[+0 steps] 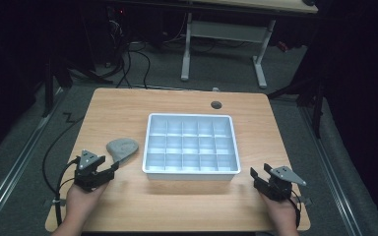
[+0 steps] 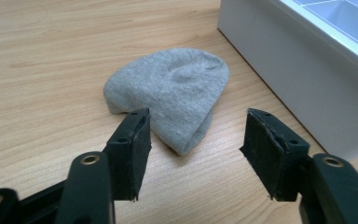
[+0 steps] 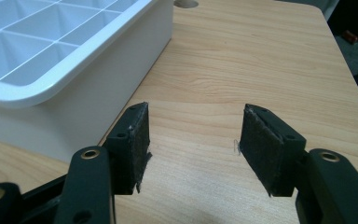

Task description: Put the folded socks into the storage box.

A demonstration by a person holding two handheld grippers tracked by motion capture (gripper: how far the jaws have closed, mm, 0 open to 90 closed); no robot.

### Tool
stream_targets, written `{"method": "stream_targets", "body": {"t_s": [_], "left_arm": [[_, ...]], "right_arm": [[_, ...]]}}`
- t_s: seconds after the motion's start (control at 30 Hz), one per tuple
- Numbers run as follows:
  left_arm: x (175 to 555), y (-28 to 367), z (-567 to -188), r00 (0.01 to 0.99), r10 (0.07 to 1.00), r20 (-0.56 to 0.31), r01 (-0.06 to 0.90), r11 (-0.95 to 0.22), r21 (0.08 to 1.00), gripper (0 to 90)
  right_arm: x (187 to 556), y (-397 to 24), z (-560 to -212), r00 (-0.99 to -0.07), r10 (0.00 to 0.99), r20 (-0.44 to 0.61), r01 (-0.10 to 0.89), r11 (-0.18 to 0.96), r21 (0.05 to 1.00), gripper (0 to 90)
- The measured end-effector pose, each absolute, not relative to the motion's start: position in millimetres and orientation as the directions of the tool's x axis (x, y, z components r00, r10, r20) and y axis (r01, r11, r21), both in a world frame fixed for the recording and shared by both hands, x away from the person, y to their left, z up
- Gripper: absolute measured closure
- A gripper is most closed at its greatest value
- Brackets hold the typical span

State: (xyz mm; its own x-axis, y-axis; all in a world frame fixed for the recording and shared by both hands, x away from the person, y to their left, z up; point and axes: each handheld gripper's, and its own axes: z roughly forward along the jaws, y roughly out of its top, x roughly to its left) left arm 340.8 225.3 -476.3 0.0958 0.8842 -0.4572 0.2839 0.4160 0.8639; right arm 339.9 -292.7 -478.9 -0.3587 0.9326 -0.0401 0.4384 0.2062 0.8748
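Observation:
A folded grey sock [image 1: 122,149] [image 2: 170,94] lies flat on the wooden table, left of a white divided tray [image 1: 150,140] [image 2: 279,60] [image 3: 74,88]. My left gripper [image 1: 109,168] [image 2: 196,149] stands open just short of the sock's near end, which reaches toward the gap between the pads without touching them. At the front right corner of the tray my right gripper [image 1: 257,178] [image 3: 193,144] is open over bare wood, nothing between its pads.
The tray's compartments hold nothing that I can see. A round cable hole [image 1: 216,104] [image 3: 185,3] sits near the table's far edge. Beyond the table stand white desk legs [image 1: 186,49] and loose cables [image 1: 128,59] on the floor.

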Motion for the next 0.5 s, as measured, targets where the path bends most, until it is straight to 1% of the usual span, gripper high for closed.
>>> {"method": "stream_targets", "body": {"t_s": [0.07, 0.1, 0.13, 0.17, 0.23, 0.3, 0.37, 0.43, 0.47, 0.5], "left_arm": [[341, 223, -477, 0.103, 0.889, -0.445, 0.285, 0.403, 0.870, 47.1], [340, 221, -478, 0.111, 0.894, -0.435, 0.286, 0.390, 0.875, 51.2], [340, 221, -478, 0.111, 0.894, -0.435, 0.286, 0.390, 0.875, 52.9], [340, 218, -479, 0.118, 0.899, -0.422, 0.293, 0.374, 0.880, 53.9], [340, 216, -478, 0.123, 0.894, -0.430, 0.294, 0.381, 0.877, 56.9], [341, 214, -478, 0.118, 0.897, -0.427, 0.291, 0.380, 0.878, 57.5], [341, 214, -478, 0.113, 0.900, -0.421, 0.287, 0.376, 0.881, 55.7], [340, 213, -479, 0.094, 0.906, -0.412, 0.276, 0.373, 0.886, 50.0], [340, 212, -478, 0.087, 0.909, -0.408, 0.268, 0.373, 0.888, 50.0], [339, 209, -478, 0.078, 0.913, -0.401, 0.249, 0.371, 0.894, 46.2]], "right_arm": [[339, -292, -478, -0.362, 0.931, -0.040, 0.435, 0.207, 0.876, 42.1], [338, -293, -477, -0.362, 0.932, -0.039, 0.435, 0.205, 0.877, 42.1], [338, -293, -476, -0.359, 0.933, -0.034, 0.435, 0.200, 0.878, 42.2], [338, -294, -476, -0.358, 0.933, -0.031, 0.436, 0.196, 0.878, 42.3], [338, -295, -476, -0.354, 0.935, -0.023, 0.441, 0.188, 0.877, 42.4], [339, -296, -477, -0.354, 0.935, -0.017, 0.445, 0.185, 0.876, 42.5], [339, -296, -477, -0.355, 0.935, -0.015, 0.447, 0.184, 0.875, 42.5], [338, -296, -478, -0.349, 0.937, -0.006, 0.453, 0.174, 0.875, 42.5], [337, -295, -478, -0.344, 0.939, -0.001, 0.457, 0.169, 0.873, 42.5], [334, -294, -478, -0.345, 0.939, 0.001, 0.460, 0.168, 0.872, 42.5]]}}
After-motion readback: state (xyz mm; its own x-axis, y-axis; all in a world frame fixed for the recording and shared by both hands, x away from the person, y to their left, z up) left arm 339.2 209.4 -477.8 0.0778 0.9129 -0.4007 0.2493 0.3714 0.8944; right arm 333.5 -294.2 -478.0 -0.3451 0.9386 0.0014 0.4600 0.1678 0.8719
